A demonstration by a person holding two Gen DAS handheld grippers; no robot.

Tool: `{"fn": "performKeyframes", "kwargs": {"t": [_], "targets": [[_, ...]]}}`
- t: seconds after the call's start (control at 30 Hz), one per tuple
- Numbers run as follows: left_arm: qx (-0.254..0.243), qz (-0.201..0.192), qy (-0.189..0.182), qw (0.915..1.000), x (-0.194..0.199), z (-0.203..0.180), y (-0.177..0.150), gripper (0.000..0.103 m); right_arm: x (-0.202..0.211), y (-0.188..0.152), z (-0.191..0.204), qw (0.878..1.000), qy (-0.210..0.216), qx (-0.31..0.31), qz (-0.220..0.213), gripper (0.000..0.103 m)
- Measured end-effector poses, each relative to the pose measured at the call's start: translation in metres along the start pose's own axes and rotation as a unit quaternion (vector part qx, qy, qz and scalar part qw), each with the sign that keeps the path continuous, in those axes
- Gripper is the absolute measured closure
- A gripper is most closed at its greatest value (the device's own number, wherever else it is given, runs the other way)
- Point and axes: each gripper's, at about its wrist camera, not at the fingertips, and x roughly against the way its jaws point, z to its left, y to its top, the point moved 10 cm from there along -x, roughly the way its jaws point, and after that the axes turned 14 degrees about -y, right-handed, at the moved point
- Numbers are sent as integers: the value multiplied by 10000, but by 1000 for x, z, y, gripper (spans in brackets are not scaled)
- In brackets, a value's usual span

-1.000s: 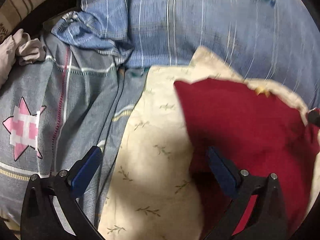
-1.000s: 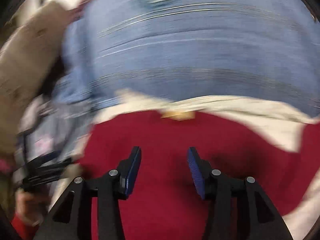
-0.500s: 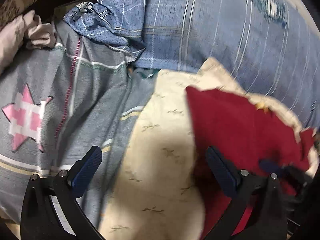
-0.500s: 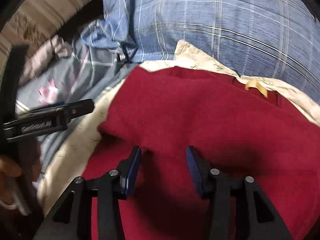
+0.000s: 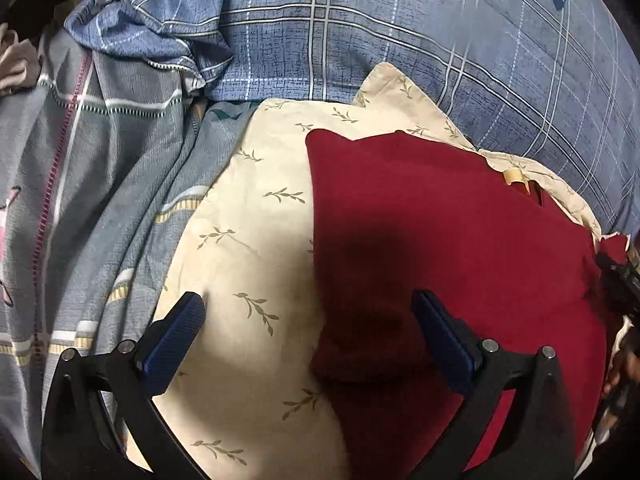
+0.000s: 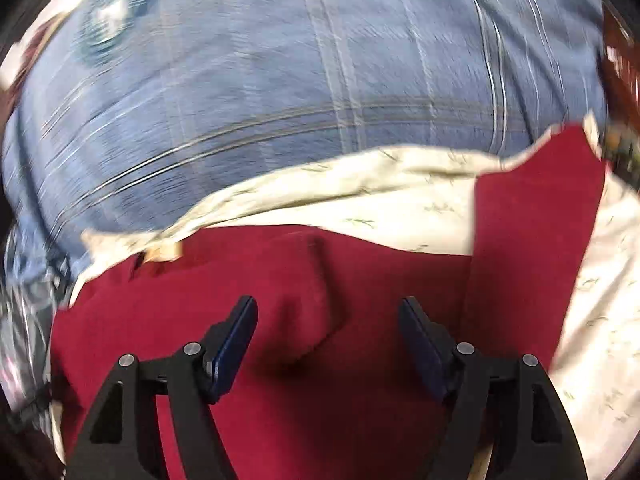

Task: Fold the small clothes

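**Red garment lies on cream cloth, both hand-held grippers spread wide**

A dark red garment (image 5: 452, 240) lies flat on a cream cloth with a leaf-sprig print (image 5: 248, 264), which itself rests on a blue plaid bedcover (image 5: 400, 40). Near the far edge of the red fabric a small tan label (image 5: 514, 176) shows at what looks like the neckline.

The left hand-held gripper (image 5: 308, 320) hangs over the left edge of the garment with its jaws released and far apart. One blue pad is over the cream cloth and the other over the red fabric, and nothing is between them. Whether the pads touch the fabric cannot be told.

The right hand-held gripper (image 6: 326, 328) is also released, its jaws spread over the red garment (image 6: 280, 320) around a raised fold of fabric. This view is motion-blurred. To its right a red strip, seemingly a sleeve (image 6: 532, 248), stretches away across the cream cloth (image 6: 400, 208).

To the left of the cream cloth lies a grey-blue striped quilt (image 5: 100, 180), with a crumpled blue plaid corner (image 5: 144, 28) beyond it.
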Motion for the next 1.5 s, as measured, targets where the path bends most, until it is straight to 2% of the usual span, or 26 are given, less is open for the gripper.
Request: {"fn": "performKeyframes", "kwargs": {"t": [0.03,0.07,0.1,0.13,0.2,0.3,0.33,0.47,0.57,0.67,0.73,0.77,0.8,0.93,1.1,1.17,1.43,1.5], "targets": [[-36,-7,14,10000,0,0,0,0,-11,0,1,9994,243,-80,227,37],[-76,-16,29,10000,0,-1,0,0,-15,-1,5,9983,466,-76,333,62],[-103,-29,32,9999,2,-1,-1,0,-16,-2,10,9978,563,-15,359,92],[-113,-35,22,9999,2,-1,0,0,-12,-2,14,9975,608,136,331,94],[-88,-38,-35,9999,4,-1,0,0,6,-1,16,9976,611,323,68,94],[-30,-102,-93,9999,9,-1,3,0,32,-4,14,9956,856,365,-100,94],[-57,-103,-73,9999,9,-1,3,0,35,-3,12,9958,822,388,-142,94],[-89,-90,-64,9999,9,-4,8,0,7,0,7,9984,334,460,51,94],[-64,-121,-86,9999,15,-5,14,0,-4,-3,3,9980,208,565,207,93],[21,-170,-103,9998,19,-3,21,0,13,-2,-4,9986,206,474,107,88],[61,-216,-93,9997,21,-3,24,0,26,-1,-14,9993,215,287,73,75],[68,-239,-102,9996,22,-4,25,0,35,1,-17,9994,279,186,-16,64],[58,-270,-115,9996,23,-5,25,0,42,1,-18,9992,338,162,-114,63],[-157,-351,-63,9992,24,-13,27,0,43,-10,15,9955,750,567,-75,64],[-408,-184,79,9990,14,-21,21,0,8,-27,29,9959,508,703,246,69],[-519,-166,180,9984,13,-22,20,0,8,-28,31,9960,441,775,113,68],[-590,-206,249,9977,15,-23,21,0,35,-31,38,9943,568,905,-16,61],[-635,-228,288,9973,15,-24,21,0,33,-36,42,9935,568,982,0,56]]}}
